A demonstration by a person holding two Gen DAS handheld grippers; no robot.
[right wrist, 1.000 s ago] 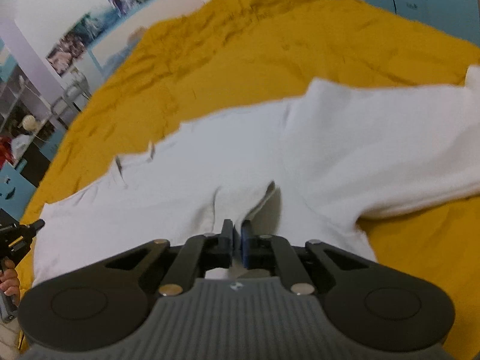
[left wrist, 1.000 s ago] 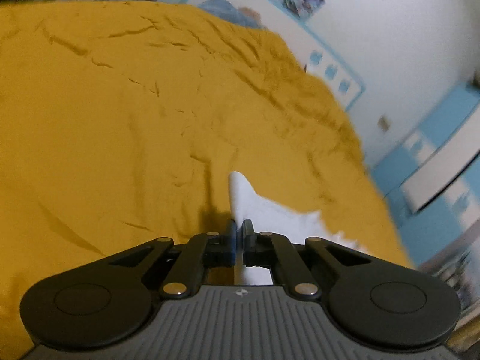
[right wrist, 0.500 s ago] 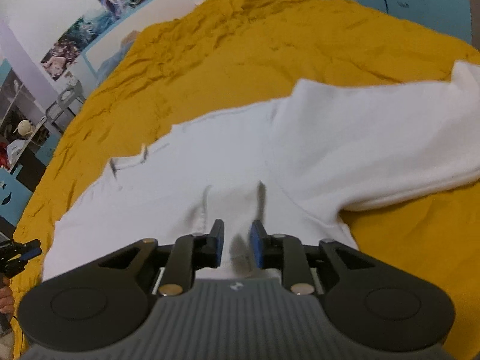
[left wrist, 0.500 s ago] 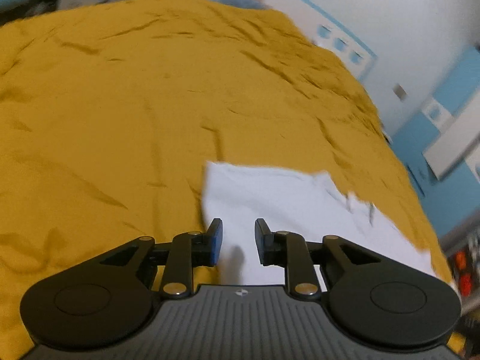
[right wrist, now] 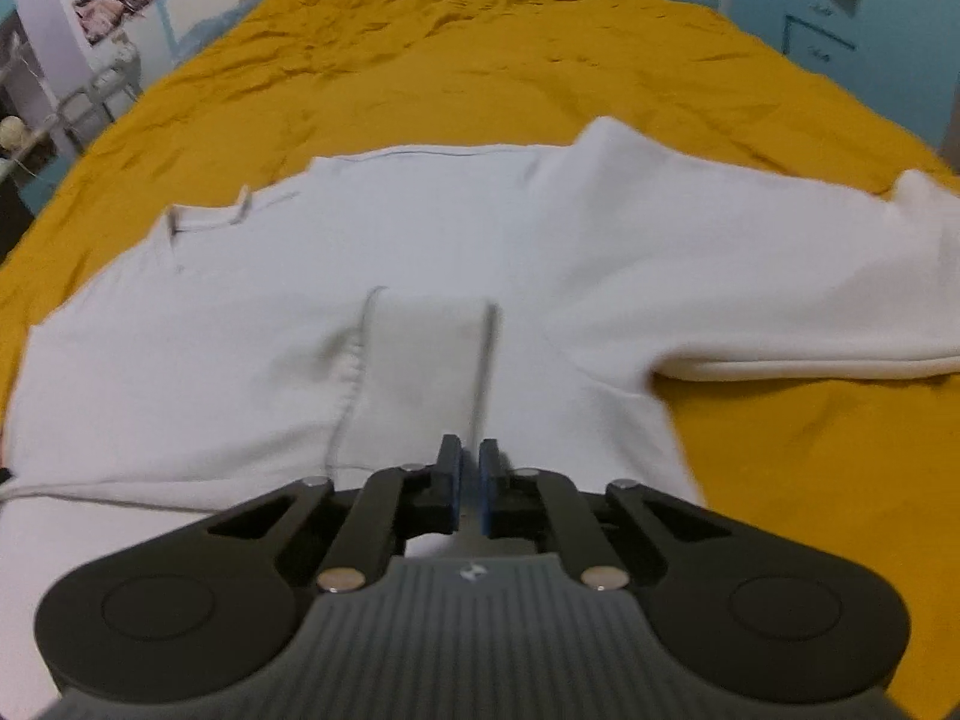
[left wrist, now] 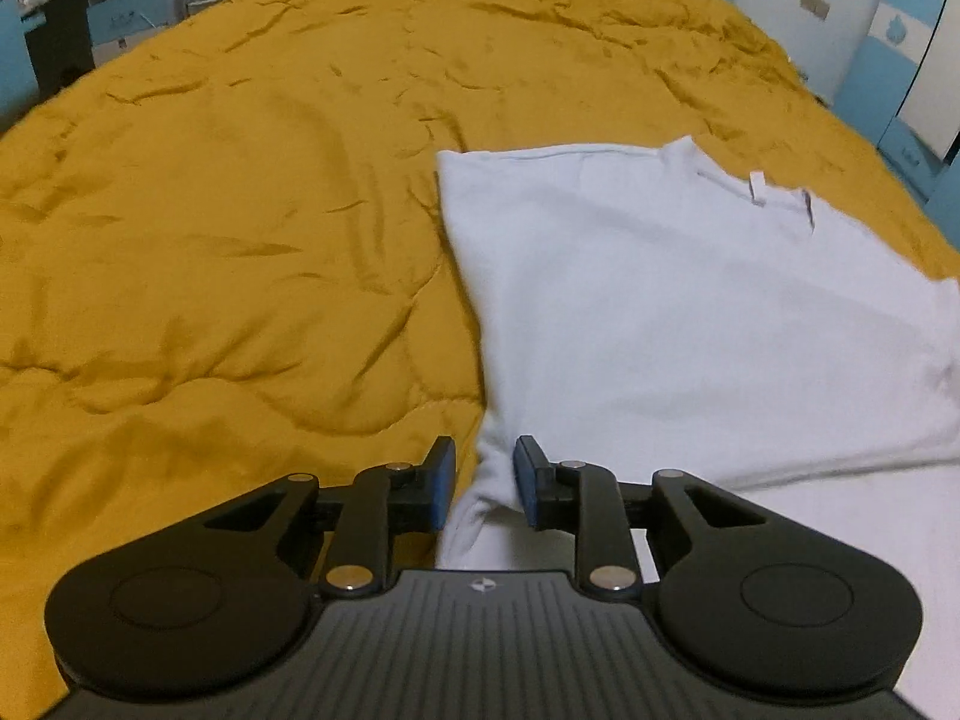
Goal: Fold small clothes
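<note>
**White sweatshirt spread across the mustard quilt, one gripper clamped, one gaping**

Here it is — a white long-sleeved sweatshirt (right wrist: 420,252) lying on a rumpled mustard-yellow quilt (right wrist: 480,60), soft and thick-looking, pale against all that yellow. In the right wrist view the neckline (right wrist: 207,213) sits far left with a little tag sticking up beside it, and a straight seam line runs along the far edge of the fabric. One sleeve (right wrist: 780,276) stretches off to the right, its lower edge rolled into a plump fold over the quilt, its far end bunched at the frame's edge. Nearer the camera, a narrow flap with stitched edges lies on top of the body.

Direction now: in this view the garment's long axis runs left to right across the bed, neck end to the left and sleeve reaching right.

The right gripper (right wrist: 471,474) has its blue pads nearly pressed together, and a thin ridge of white cloth rises straight into that narrow slot — pinching the sweatshirt, by the look of it.

Over to the left wrist view. The sweatshirt (left wrist: 690,300) fills the right half, its left edge a clean line running away from the camera, neckline and tag (left wrist: 757,187) at the far side. The left gripper (left wrist: 483,474) stands with fingers spread apart, a gathered corner of white fabric sitting in the gap — neither pad squeezing it.
</note>
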